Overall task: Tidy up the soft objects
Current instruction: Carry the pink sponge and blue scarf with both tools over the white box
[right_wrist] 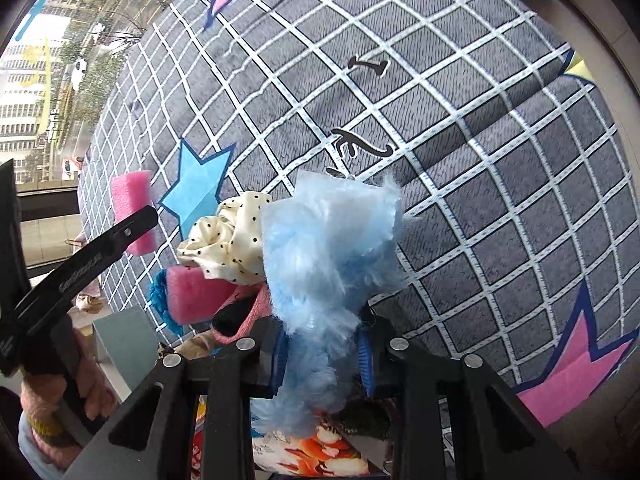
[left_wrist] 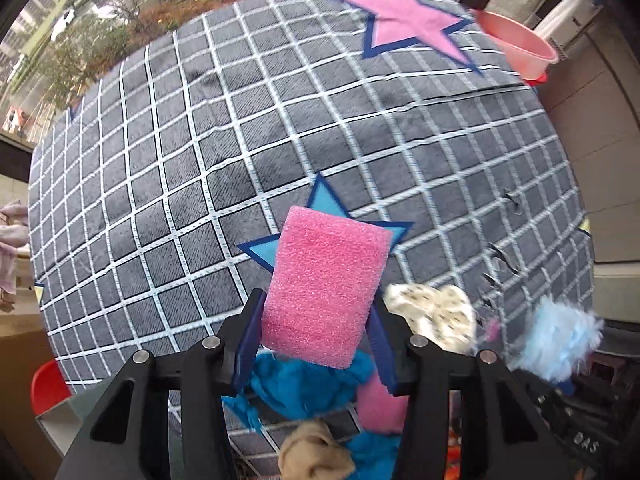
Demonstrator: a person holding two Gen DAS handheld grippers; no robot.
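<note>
Left gripper (left_wrist: 316, 344) is clamped on the pink sponge (left_wrist: 326, 286), long axis pointing straight out ahead. Right gripper (right_wrist: 324, 356) pinches the fluffy blue cloth (right_wrist: 332, 248). Rest of the pile (left_wrist: 304, 392) sits right under the left one, on the checked rug (left_wrist: 200, 160).

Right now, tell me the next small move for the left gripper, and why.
Probably carry the pink sponge toward the pink basin and let go there. The left gripper already clamps it clear of the pile, and the checked mat ahead looks open.

porous foam sponge (left_wrist: 326, 286), fluffy cloth (right_wrist: 332, 248), plush rug (left_wrist: 240, 140)
</note>
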